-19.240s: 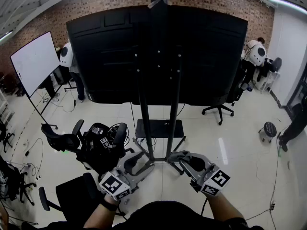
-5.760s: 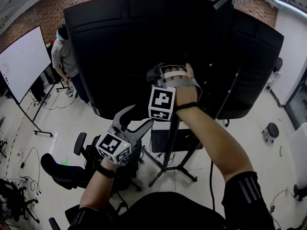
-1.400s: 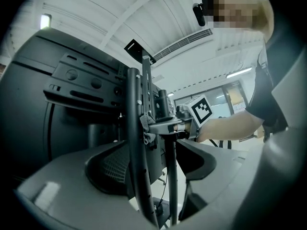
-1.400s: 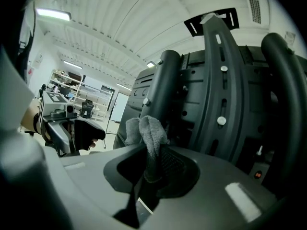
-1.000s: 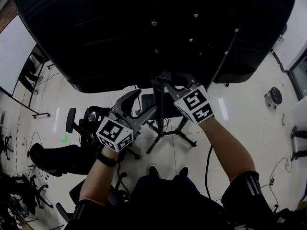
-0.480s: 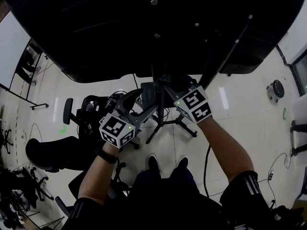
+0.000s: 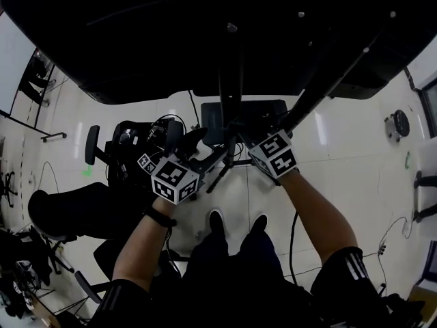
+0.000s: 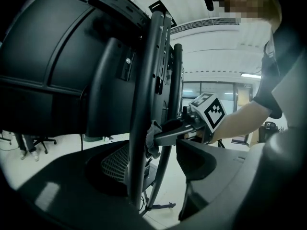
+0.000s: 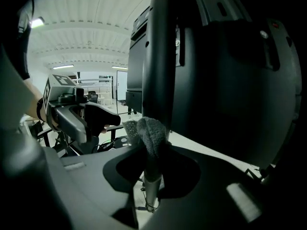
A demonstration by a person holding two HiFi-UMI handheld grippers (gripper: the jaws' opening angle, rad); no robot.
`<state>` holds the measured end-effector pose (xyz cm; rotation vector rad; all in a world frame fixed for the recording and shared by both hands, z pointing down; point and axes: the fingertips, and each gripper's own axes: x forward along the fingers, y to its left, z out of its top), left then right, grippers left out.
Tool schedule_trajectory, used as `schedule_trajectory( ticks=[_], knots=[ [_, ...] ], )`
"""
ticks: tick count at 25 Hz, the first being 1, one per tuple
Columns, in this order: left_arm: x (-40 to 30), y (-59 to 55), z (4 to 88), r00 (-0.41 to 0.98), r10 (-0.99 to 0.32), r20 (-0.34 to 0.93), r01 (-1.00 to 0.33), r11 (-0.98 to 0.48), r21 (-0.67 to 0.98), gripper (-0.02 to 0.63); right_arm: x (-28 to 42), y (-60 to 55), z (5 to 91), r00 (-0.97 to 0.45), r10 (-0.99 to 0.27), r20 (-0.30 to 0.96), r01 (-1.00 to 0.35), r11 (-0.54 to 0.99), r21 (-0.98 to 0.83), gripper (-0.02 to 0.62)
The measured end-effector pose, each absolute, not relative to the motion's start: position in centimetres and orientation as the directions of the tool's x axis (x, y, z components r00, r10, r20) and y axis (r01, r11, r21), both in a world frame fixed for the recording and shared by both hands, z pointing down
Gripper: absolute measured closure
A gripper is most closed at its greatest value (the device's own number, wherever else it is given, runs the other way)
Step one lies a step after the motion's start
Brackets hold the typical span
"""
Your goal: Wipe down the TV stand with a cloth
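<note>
1. My right gripper (image 9: 148, 145) is clamped on the cloth (image 9: 150, 131), a grey wad bunched up past the jaw tips.
2. The cloth is pressed against the stand's black pole (image 9: 157, 56), low down, below the back of the TV (image 7: 157, 39).
3. My left gripper (image 8: 153, 161) has its jaws apart. The same pole runs down between them, nearer the mesh-faced jaw, and I cannot tell whether it touches.
4. In the head view both grippers sit close together at the pole, the left one on its left side and the right one on its right.
5. A second pole (image 7: 328, 80) slants away to the right.
6. Under the grippers lies the stand's base tray (image 7: 270, 111) on the pale floor (image 7: 355, 162), with a dark chair (image 7: 126, 149) off to the left.
</note>
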<state>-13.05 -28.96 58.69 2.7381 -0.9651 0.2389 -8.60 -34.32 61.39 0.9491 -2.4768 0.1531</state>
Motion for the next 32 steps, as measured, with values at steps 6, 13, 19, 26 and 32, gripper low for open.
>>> schedule_trajectory(
  ticks=[6, 13, 19, 26, 32],
  knots=[
    [-12.9, -29.1, 63.8, 0.761, -0.584, 0.284, -0.640, -0.747, 0.179, 0.275, -9.0, -33.8, 67.2, -0.641, -0.562, 0.522, -0.657, 0.754, 0.004, 0.525],
    [-13.0, -29.5, 70.3, 0.747, -0.570, 0.342, -0.652, -0.727, 0.214, 0.275, -8.9, -33.8, 73.6, -0.623, -0.551, 0.556, -0.678, 0.734, -0.033, 0.525],
    [-12.8, -29.3, 75.9, 0.740, -0.560, 0.372, -0.660, -0.712, 0.241, 0.275, -8.6, -33.8, 80.6, -0.601, -0.531, 0.597, -0.688, 0.724, -0.049, 0.525],
    [-12.7, -29.6, 81.0, 0.732, -0.563, 0.383, -0.675, -0.675, 0.297, 0.275, -8.7, -33.9, 86.6, -0.593, -0.504, 0.627, -0.691, 0.719, -0.075, 0.523],
    [-12.7, -30.0, 85.0, 0.721, -0.548, 0.423, -0.683, -0.665, 0.303, 0.273, -8.5, -34.1, 91.0, -0.572, -0.494, 0.654, -0.704, 0.705, -0.084, 0.522]
  ],
)
